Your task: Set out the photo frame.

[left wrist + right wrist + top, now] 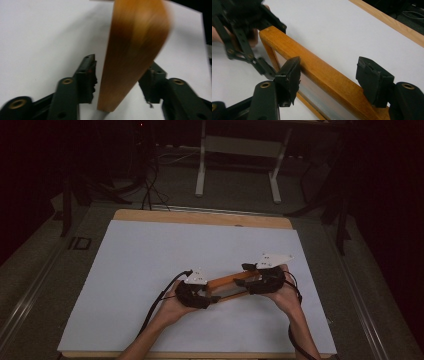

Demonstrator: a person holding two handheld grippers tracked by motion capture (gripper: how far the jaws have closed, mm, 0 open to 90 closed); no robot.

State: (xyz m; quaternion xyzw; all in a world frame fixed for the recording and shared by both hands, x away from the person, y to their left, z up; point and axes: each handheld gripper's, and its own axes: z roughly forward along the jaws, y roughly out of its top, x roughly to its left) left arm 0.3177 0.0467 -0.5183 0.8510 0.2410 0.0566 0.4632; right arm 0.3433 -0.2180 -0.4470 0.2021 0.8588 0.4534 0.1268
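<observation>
A wooden frame lies on the white sheet covering the bench, towards its near right part, between the person's two hands. The left tool stands at the frame's left end — its jaws apart, a wooden bar between them with a gap on either side. The right tool straddles the right end of the frame — jaws wide, the pads clear of the wood in the right gripper view.
</observation>
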